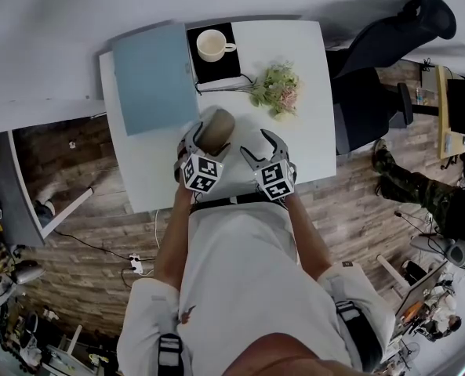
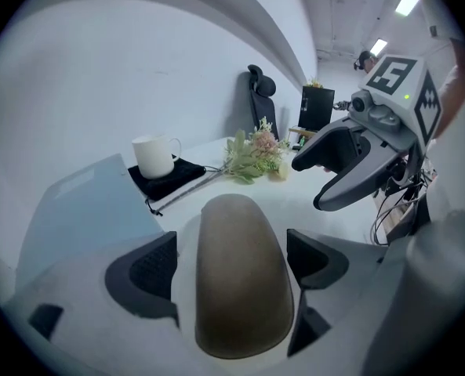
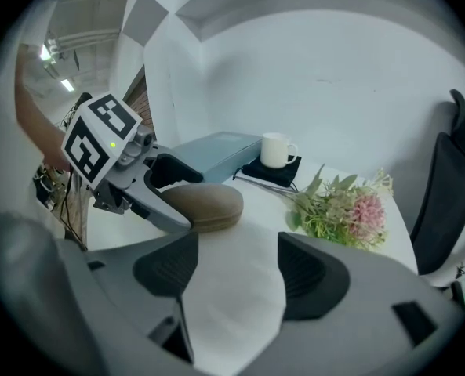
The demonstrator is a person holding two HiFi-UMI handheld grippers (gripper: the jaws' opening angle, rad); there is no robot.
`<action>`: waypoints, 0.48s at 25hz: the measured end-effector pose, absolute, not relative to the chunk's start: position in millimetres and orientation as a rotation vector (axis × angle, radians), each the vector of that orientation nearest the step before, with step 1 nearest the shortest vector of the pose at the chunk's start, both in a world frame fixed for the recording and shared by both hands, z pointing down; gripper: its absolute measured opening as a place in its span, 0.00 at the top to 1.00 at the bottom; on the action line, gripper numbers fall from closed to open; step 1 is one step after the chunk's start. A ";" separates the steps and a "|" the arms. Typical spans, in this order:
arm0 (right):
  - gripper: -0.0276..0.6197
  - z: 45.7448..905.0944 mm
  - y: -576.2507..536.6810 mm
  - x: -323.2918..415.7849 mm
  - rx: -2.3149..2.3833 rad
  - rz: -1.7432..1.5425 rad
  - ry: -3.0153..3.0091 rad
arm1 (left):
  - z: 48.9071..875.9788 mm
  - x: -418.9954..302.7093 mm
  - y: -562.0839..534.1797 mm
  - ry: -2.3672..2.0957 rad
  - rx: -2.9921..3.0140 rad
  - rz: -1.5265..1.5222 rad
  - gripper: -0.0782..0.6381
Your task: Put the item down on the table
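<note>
Brown oval case (image 1: 216,125) is seen lying on the white tabletop (image 1: 310,92), flanked loosely by the parted jaws of the left hand-held gripper (image 1: 213,131), with the right hand-held gripper (image 1: 257,143) held open and empty at its 3 o'clock.

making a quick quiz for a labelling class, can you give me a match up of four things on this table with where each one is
Things:
1. white mug
2. brown case
3. flower bunch
4. blue folder

Places:
a. between the fingers of the left gripper
b. flat on the table, left of the mug in the head view
c. on the black pouch
d. on the table, right of the mug in the head view

Pairs: 1-c, 2-a, 3-d, 4-b
</note>
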State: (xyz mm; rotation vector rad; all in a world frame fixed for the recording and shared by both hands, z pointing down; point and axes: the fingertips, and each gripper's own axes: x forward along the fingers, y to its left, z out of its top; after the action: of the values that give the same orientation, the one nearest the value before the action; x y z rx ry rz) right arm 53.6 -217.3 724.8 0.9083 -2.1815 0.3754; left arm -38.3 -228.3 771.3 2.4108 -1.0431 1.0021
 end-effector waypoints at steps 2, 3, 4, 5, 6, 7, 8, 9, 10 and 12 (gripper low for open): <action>0.46 714.6 -219.3 54.4 0.937 0.351 -2.197 | 753.8 -42.7 -231.1 -1.085 2.444 0.961 0.27; 0.45 709.0 -220.1 54.0 0.954 0.344 -2.208 | 744.4 -45.1 -232.3 -1.107 2.460 0.938 0.27; 0.44 703.3 -220.9 53.0 0.975 0.340 -2.223 | 734.8 -47.5 -233.3 -1.130 2.474 0.915 0.27; 0.44 697.2 -221.9 51.9 0.997 0.337 -2.240 | 725.2 -49.8 -234.2 -1.153 2.488 0.892 0.28; 0.44 690.1 -223.4 51.3 1.021 0.331 -2.256 | 715.1 -52.1 -235.2 -1.178 2.503 0.868 0.28; 0.44 681.9 -225.3 51.1 1.046 0.320 -2.270 | 704.4 -54.3 -236.3 -1.206 2.519 0.842 0.28; 0.44 672.8 -227.3 50.9 1.071 0.306 -2.282 | 693.4 -56.6 -237.2 -1.233 2.534 0.815 0.29; 0.44 663.3 -229.1 50.5 1.097 0.290 -2.295 | 682.6 -59.1 -238.0 -1.261 2.548 0.788 0.30; 0.44 653.7 -230.8 49.9 1.124 0.273 -2.306 | 671.9 -61.8 -238.6 -1.287 2.563 0.763 0.30; 0.44 633.7 -233.7 48.5 1.177 0.236 -2.330 | 650.7 -68.0 -239.8 -1.339 2.589 0.711 0.30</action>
State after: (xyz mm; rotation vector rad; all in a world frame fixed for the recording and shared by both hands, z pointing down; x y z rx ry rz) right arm 48.5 -233.7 633.7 1.1769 -2.3299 0.2364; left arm -68.0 -239.8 650.7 2.5889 -1.3385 0.7107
